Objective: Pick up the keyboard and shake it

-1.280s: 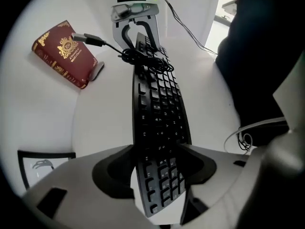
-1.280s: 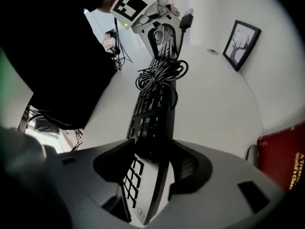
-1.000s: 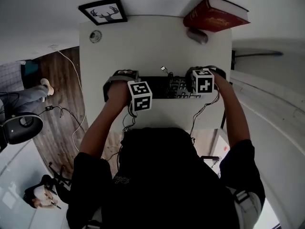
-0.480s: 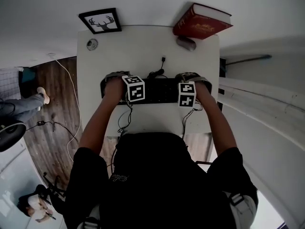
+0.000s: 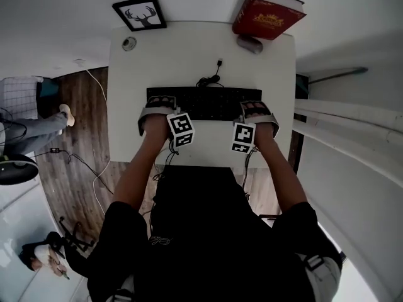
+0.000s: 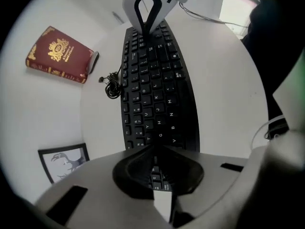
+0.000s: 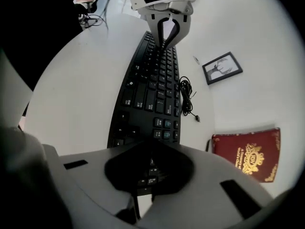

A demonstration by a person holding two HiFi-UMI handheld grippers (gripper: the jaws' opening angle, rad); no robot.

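Pinching the keyboard point(image 5: 208, 103), flat on the counter point(image 5: 189, 49) a little way from the red book point(image 5: 267, 14), at both ends, with closing fingers on the left gripper point(image 5: 161, 102) and shut fingers on the right gripper point(image 5: 255, 107), for a level lift.

You are seeing white key letters on the keyboard point(image 6: 155, 94), with G, H, Y, B and N showing clearly. The red book point(image 6: 59, 56) is showing gold print too small to read.

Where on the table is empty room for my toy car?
Widest bare patch: behind the keyboard, between the deer picture and red book. A narrower strip runs along the near edge of the table. Crowded around the book's corner and the cable.
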